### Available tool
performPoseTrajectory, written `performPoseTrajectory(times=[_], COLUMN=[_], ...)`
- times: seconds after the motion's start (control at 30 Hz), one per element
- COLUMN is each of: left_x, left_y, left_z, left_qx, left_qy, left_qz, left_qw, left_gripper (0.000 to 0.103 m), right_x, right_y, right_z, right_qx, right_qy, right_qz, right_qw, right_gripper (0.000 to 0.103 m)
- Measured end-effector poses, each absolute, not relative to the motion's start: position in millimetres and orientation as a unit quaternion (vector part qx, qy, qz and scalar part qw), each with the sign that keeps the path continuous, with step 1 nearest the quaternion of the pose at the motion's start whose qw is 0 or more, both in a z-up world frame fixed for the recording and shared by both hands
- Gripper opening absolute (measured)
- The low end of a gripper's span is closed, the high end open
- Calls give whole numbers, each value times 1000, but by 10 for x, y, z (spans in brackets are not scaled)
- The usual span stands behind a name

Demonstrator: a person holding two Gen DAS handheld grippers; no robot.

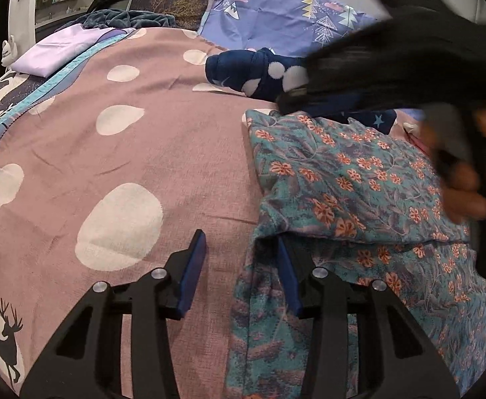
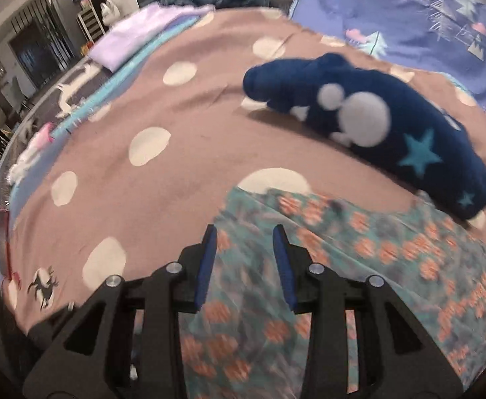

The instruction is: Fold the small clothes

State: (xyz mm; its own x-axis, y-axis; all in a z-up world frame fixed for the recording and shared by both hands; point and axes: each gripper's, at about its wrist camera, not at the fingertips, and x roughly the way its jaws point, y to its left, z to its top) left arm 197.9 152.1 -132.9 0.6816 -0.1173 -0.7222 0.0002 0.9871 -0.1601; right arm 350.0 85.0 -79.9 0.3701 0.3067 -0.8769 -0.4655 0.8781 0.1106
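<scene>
Left gripper (image 1: 243, 249) gapes; right gripper (image 1: 409, 73) blurs across navy garment (image 1: 243, 73).

A teal garment (image 1: 359, 179) printed with small orange flowers lies on the bed, its upper part doubled over so a folded edge runs across it; in the left wrist view it fills the area from 3 to 5 o'clock. Just beyond it, toward 1 o'clock, a navy garment (image 2: 369, 119) with white dots and teal stars lies bunched in a long rumpled heap, touching the floral piece's far edge.
</scene>
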Motion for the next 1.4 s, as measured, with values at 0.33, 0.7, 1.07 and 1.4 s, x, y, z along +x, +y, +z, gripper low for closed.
performPoseTrajectory(times=[0.33,0.7,1.07,1.4], left_x=[1960,1985,1980,1614], left_y=[1600,1682,1612,1064], left_z=[-1348,-1388,-1387,-602], left_qx=[-99,-116,-96,-26], left_qy=[394,400,403,318], left_qz=[-30,-33,-26,-67], left_qw=[913,908,910,946], left_gripper=[6,12,13,10], right_x=[3811,2891,2070,2017], right_y=[1106,-50,-1863,-1796], right_z=[-1091,-559,-1260,-1239], right_qx=[-52,-3,89,90], right_qy=[521,432,453,430], right_qz=[217,236,91,70], right_qw=[824,870,882,896], right_gripper=[2,22,12,14])
